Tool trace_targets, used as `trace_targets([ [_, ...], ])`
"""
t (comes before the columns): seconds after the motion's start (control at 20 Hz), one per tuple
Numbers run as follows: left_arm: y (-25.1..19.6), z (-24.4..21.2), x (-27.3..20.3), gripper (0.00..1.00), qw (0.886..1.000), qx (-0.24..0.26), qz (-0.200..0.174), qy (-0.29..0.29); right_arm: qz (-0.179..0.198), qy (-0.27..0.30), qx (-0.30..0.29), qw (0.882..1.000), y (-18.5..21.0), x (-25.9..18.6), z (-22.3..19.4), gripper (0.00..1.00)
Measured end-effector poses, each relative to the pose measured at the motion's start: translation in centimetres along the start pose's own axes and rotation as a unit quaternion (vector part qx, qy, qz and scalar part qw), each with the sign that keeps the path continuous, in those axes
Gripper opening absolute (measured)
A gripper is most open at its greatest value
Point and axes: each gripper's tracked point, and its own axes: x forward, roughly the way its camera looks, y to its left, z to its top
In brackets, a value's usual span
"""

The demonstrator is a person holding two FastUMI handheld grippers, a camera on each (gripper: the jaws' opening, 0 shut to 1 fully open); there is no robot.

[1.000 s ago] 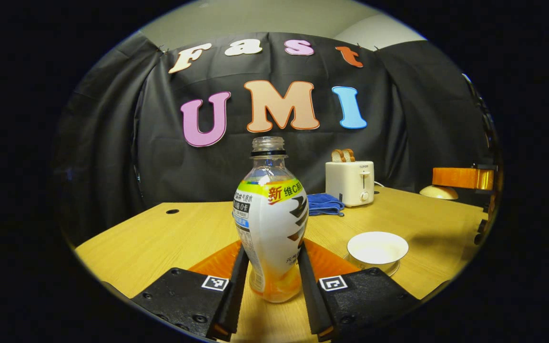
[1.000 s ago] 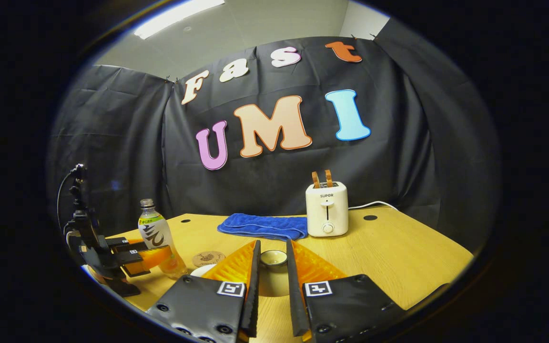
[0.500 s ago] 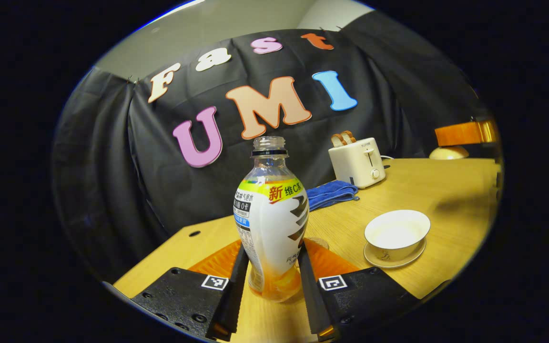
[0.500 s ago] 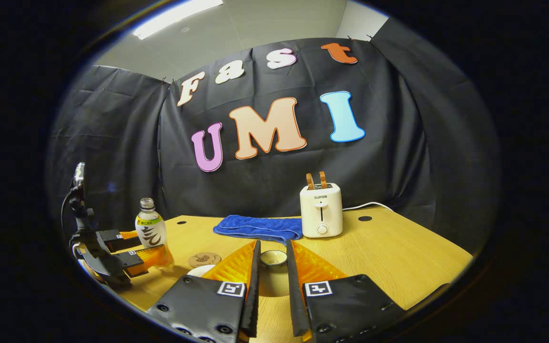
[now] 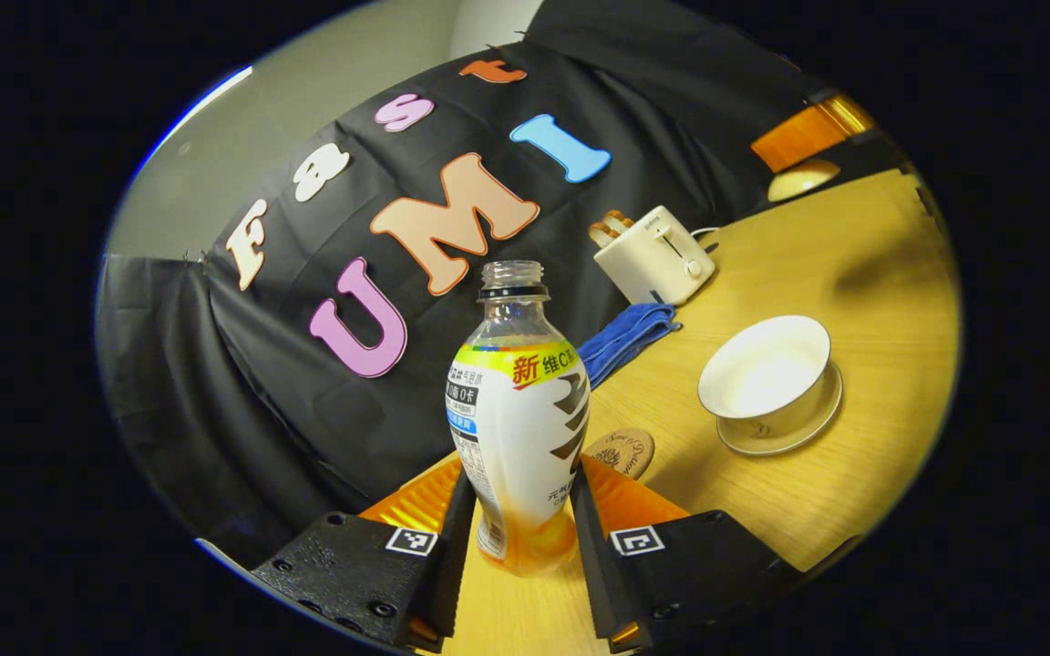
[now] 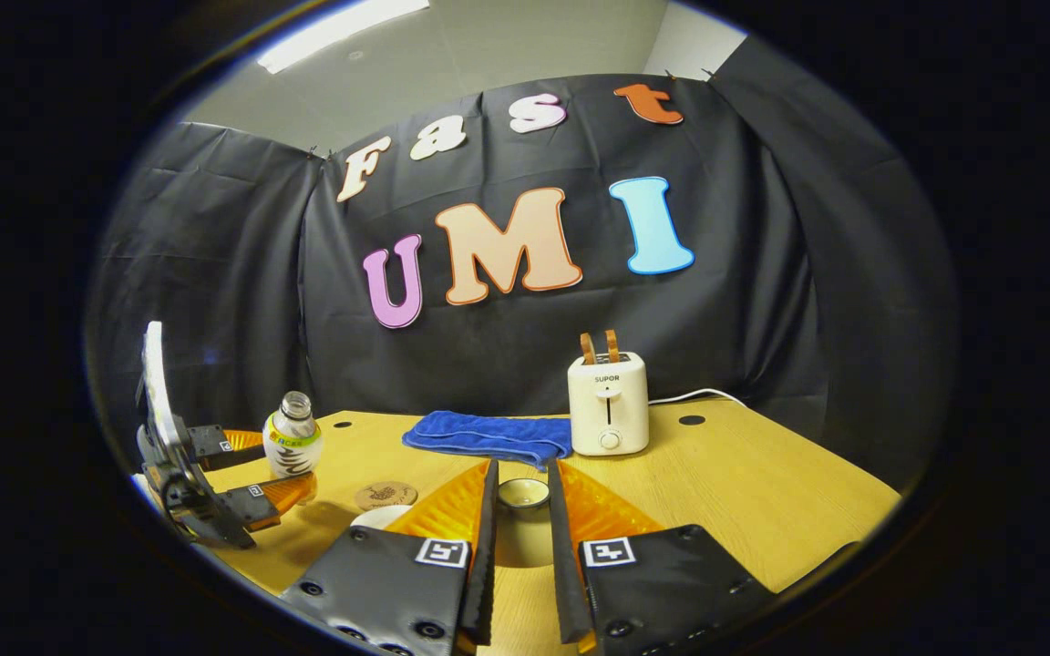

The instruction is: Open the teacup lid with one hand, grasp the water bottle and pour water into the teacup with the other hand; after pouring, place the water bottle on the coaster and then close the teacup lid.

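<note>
While the table (image 6: 762, 492) spreads bare and wide toward the lower right of the right gripper view, we see its far edge running under the cloth wall, with one toaster (image 6: 608, 404) and one blue towel (image 6: 488, 435) along it. In the left gripper view the table tilts steeply, and open wood lies between the teacup (image 5: 766, 378) at centre right and the frame's right rim. We count one water bottle (image 5: 518, 410), uncapped, clamped at its lower body between both fingers of the left gripper (image 5: 516, 538); in the right gripper view that bottle (image 6: 292, 442) leans at the left edge, off the table. The left gripper view gives us the cup's open mouth on its saucer (image 5: 785, 433). One coaster (image 5: 621, 453) lies just right of the bottle, bare. In the right gripper view the right gripper (image 6: 519, 528) pinches the one teacup lid (image 6: 523, 497) between its fingers, bottom centre.
</note>
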Motion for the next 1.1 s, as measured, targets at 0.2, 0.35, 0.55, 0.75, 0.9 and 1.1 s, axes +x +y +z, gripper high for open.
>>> trace_targets([
  [0.2,-0.6,-0.1,0.4,0.55,0.999,0.053,0.003,0.004,-0.011,-0.007,-0.005,1.000,-1.0,-0.1,0.5,0.30],
  [0.35,-1.2,-0.3,0.7,0.54,0.996,0.087,-0.004,0.010,-0.014,-0.009,-0.005,1.000,-1.2,-0.2,0.7,0.31],
  [0.55,-2.2,-0.6,1.0,0.54,0.989,0.145,-0.014,0.013,-0.019,-0.012,-0.009,1.000,-1.7,-0.3,1.0,0.31],
  [0.75,-2.6,-0.4,1.3,0.54,0.981,0.194,-0.013,0.004,-0.022,-0.013,-0.001,1.000,-2.1,-0.3,1.1,0.31],
  [0.9,-3.1,-0.3,1.7,0.53,0.975,0.221,-0.018,0.003,-0.028,-0.012,-0.005,1.000,-2.5,-0.2,0.9,0.31],
  [1.1,-3.3,-0.7,1.7,0.54,0.969,0.247,-0.026,0.009,-0.029,-0.011,-0.005,1.000,-2.6,-0.2,0.9,0.31],
])
